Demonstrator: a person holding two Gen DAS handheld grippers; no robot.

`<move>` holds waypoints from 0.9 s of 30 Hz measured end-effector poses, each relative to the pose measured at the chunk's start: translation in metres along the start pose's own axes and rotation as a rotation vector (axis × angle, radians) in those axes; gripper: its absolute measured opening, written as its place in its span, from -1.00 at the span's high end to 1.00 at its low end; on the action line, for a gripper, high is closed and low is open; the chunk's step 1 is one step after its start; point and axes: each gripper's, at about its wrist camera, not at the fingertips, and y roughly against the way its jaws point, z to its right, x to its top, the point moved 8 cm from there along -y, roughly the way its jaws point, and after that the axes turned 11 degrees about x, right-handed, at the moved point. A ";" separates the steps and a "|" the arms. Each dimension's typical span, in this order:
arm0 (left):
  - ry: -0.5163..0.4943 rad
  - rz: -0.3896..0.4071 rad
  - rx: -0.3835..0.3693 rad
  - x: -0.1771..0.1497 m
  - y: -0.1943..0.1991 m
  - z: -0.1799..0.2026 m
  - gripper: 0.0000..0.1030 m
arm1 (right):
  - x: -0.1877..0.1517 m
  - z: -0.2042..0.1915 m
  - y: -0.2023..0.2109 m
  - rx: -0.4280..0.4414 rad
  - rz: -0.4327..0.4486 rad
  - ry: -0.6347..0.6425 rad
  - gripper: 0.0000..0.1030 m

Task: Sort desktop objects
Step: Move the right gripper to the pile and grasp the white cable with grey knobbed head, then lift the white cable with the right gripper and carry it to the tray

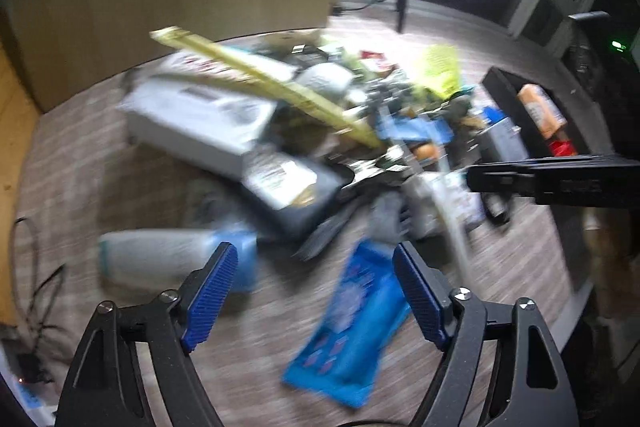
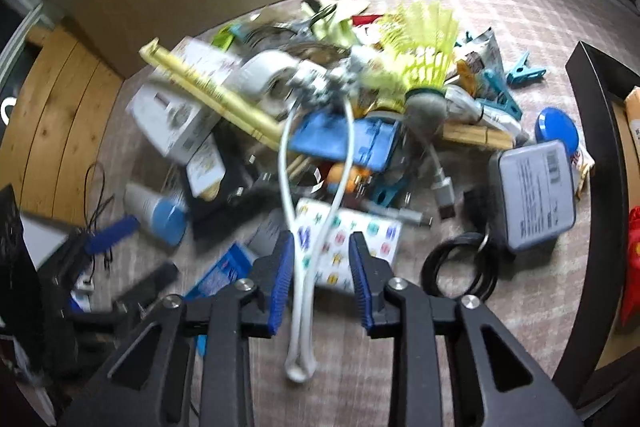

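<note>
both views blurred. left gripper (image 1: 314, 291) spread wide, nothing between its blue pads (image 1: 210, 297); it hangs over a pale woven mat (image 1: 80, 167). just ahead of its right finger lies a flat blue packet (image 1: 352, 327), and ahead of its left finger a white bottle with a blue cap (image 1: 176, 261) on its side. farther ahead, the heap of desk clutter: a white box (image 1: 200, 115), a long yellow ruler (image 1: 264, 83) slanting across the top of it, a dark packet with a label (image 1: 288, 183). far right of this tool, a black tray (image 1: 516, 107) with an orange packet (image 1: 542, 109) in it. right gripper (image 2: 320, 279) stands partly open, narrower than the left; a looped white cable (image 2: 320, 163) runs down through the gap between its fingers, with its folded end hanging nearer the camera than the tips. cannot tell whether the pads touch the cable; there is daylight on both sides. the cable's far end rises into the heap ahead. directly beyond the tips, a white card with coloured marks (image 2: 360, 235). ahead and right: a coil of black cable (image 2: 460, 269), a grey tin (image 2: 536, 195), a blue round lid (image 2: 558, 129). top of the heap: a yellow shuttlecock (image 2: 420, 47), and a white tape roll (image 2: 268, 73).
</note>
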 end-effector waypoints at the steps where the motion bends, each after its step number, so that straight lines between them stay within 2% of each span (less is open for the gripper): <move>1: 0.002 -0.004 -0.024 0.006 -0.004 0.009 -0.39 | 0.005 0.003 -0.001 -0.004 0.005 -0.007 0.56; 5: -0.006 -0.010 -0.057 0.024 -0.016 0.035 -0.30 | 0.022 0.017 -0.015 0.015 -0.010 -0.073 0.70; 8: -0.001 -0.038 -0.091 0.034 -0.030 0.049 -0.14 | 0.028 0.027 -0.024 0.023 -0.021 -0.121 0.77; 10: 0.015 -0.060 -0.116 0.036 -0.038 0.056 0.01 | 0.029 0.029 -0.028 0.056 -0.035 -0.146 0.77; 14: 0.022 -0.095 -0.149 0.037 -0.049 0.065 0.08 | 0.031 0.031 -0.030 0.079 -0.047 -0.157 0.78; 20: 0.032 -0.128 -0.188 0.036 -0.057 0.077 0.58 | 0.034 0.032 -0.028 0.103 -0.067 -0.162 0.77; 27: 0.056 -0.137 -0.193 0.041 -0.061 0.074 0.64 | 0.021 0.032 -0.033 0.135 -0.125 -0.176 0.77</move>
